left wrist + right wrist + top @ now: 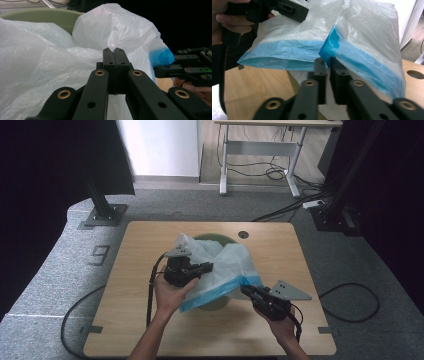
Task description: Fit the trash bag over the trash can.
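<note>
Thin white plastic bag with a blue band along its mouth [220, 265], draped loose over round pale-green bin [212, 239] at centre of light wooden table [150, 320]; bin rim seen behind the film in left gripper view [45, 15]. Liner only partly fitted, by the look of it: film bunched high on top, blue hem [294, 50] hanging free along near side, not yet pulled down round rim. Left gripper [204, 267] at bag's left side, jaws clenched flat together in left gripper view [114, 53]; white film lies against them, whether a fold is pinched between them not clear. Right gripper [248, 291] at lower right edge of bag, jaws nearly closed on a corner of blue hem in right gripper view [325, 61], apparently pinching it. Left to do, judging from this: spread mouth open, stretch hem over rim all round, push slack down inside.
</note>
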`<move>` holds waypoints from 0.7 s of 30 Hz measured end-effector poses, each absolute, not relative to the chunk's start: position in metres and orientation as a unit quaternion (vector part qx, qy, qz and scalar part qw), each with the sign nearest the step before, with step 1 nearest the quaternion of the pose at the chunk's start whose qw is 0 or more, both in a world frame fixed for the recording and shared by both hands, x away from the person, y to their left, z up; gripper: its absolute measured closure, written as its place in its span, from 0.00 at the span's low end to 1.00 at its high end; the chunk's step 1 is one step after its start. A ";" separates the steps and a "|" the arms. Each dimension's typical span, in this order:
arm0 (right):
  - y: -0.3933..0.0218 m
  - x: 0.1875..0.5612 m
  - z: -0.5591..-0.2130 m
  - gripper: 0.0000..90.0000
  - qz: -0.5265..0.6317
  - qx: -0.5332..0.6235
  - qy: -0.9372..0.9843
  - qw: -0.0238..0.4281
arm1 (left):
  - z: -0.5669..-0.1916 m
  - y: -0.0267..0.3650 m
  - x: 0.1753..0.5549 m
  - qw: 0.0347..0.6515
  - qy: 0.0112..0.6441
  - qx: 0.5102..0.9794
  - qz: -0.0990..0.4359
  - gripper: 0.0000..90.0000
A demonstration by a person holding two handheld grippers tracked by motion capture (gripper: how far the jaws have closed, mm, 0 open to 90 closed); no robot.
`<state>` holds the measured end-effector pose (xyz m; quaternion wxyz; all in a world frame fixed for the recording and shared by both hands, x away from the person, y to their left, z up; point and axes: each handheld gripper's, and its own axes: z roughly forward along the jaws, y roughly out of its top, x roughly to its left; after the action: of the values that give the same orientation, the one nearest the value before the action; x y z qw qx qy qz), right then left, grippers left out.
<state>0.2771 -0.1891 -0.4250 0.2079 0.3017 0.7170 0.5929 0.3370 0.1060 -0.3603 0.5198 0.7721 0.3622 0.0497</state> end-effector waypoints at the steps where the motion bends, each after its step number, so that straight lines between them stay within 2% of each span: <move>1: -0.189 0.277 -0.425 0.97 0.593 0.300 0.717 0.211 | -0.360 0.107 0.337 0.521 0.363 0.771 0.049 0.99; 14: -0.190 0.278 -0.422 0.99 0.592 0.290 0.717 0.227 | -0.358 0.117 0.344 0.547 0.366 0.751 0.046 1.00; 21: -0.194 0.283 -0.419 0.99 0.583 0.293 0.721 0.234 | -0.354 0.125 0.351 0.560 0.368 0.739 0.069 1.00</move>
<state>0.2834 -0.1936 -0.4187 0.2342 0.2926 0.7206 0.5833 0.3508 0.1248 -0.3539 0.5600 0.7392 0.3677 0.0693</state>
